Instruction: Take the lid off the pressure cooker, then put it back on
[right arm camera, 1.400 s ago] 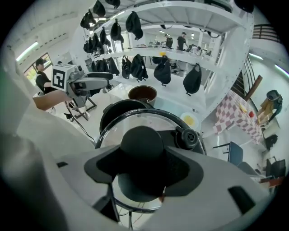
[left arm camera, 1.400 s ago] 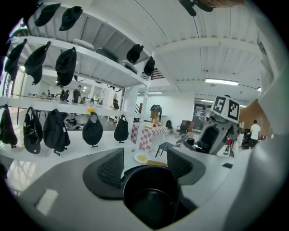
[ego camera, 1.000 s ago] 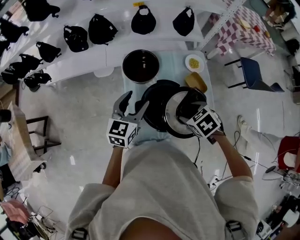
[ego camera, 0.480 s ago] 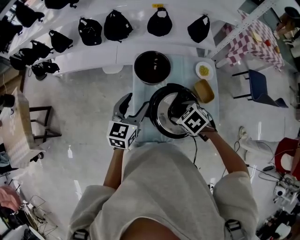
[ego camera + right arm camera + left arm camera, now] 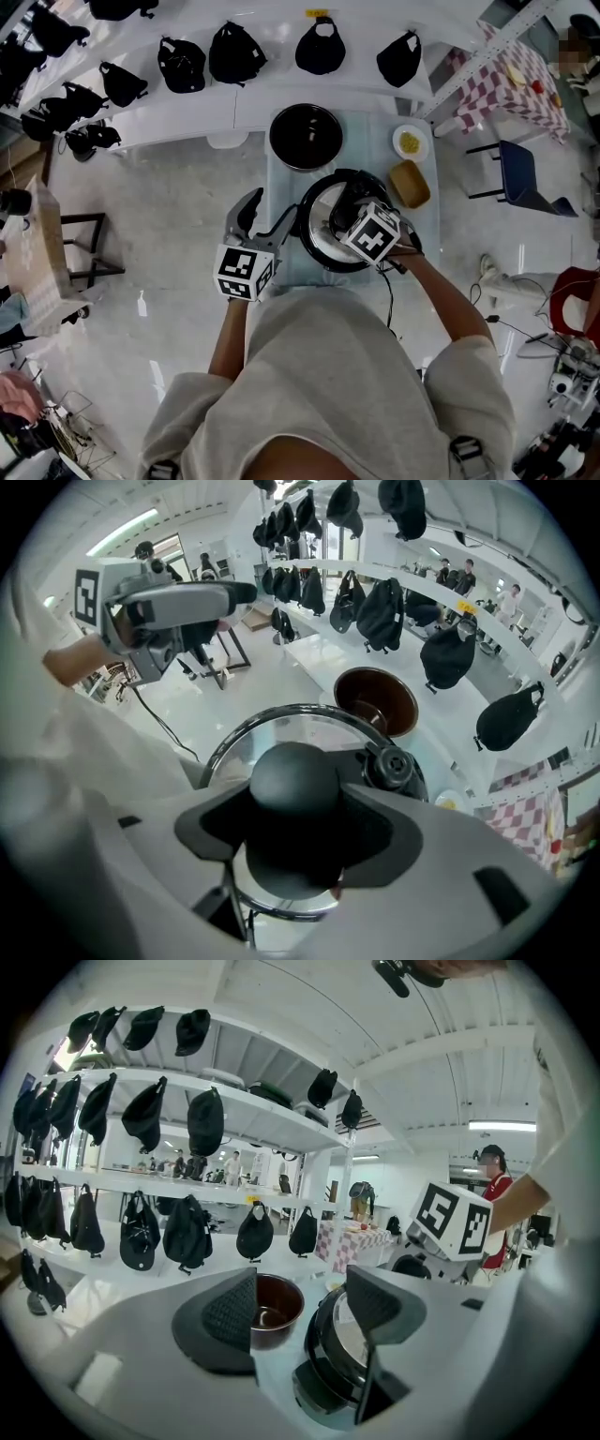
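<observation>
The narrow table (image 5: 361, 141) carried the pressure cooker (image 5: 306, 220) at its near end. The lid (image 5: 326, 230) lay over the cooker's mouth, looking slightly tilted in the left gripper view; whether it was fully seated could not be told. A dark, empty pot (image 5: 306, 137) stood just beyond the cooker. The right gripper (image 5: 295, 822) was above the cooker, its jaws closed tight around the lid's black knob (image 5: 293, 785). The left gripper (image 5: 265, 214) hovered just left of the cooker, jaws wide apart with nothing between them. A tan dish (image 5: 410, 184) sat right of the cooker, and a small plate (image 5: 410, 142) of yellow bits beyond that.
</observation>
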`<state>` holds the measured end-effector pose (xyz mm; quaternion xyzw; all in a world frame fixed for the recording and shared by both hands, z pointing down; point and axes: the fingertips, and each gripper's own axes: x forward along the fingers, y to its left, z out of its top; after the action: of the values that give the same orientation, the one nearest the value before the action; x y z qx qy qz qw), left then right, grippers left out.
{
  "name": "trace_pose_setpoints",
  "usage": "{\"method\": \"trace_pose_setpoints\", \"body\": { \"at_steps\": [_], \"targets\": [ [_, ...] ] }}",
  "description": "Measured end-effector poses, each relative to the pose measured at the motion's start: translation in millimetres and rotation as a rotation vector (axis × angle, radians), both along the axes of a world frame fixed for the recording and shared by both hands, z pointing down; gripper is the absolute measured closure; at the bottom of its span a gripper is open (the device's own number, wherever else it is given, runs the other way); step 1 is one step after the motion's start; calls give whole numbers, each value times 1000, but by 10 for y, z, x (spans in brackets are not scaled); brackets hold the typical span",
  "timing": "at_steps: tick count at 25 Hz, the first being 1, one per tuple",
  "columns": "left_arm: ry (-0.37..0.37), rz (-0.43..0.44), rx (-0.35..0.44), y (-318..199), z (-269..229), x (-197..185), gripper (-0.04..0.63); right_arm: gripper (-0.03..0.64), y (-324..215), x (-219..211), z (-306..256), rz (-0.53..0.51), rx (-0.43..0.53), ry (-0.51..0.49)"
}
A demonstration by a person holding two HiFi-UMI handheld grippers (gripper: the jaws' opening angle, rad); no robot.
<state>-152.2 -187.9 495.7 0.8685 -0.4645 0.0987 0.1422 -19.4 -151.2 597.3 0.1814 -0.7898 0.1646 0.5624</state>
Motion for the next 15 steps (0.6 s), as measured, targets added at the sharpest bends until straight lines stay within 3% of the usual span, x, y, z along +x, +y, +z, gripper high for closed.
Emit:
{"method": "trace_pose_setpoints", "body": {
  "at_steps": [15],
  "targets": [
    [-3, 5, -2, -40, 4, -10, 313, 344, -59, -29, 120, -47, -46, -16]
  ]
}}
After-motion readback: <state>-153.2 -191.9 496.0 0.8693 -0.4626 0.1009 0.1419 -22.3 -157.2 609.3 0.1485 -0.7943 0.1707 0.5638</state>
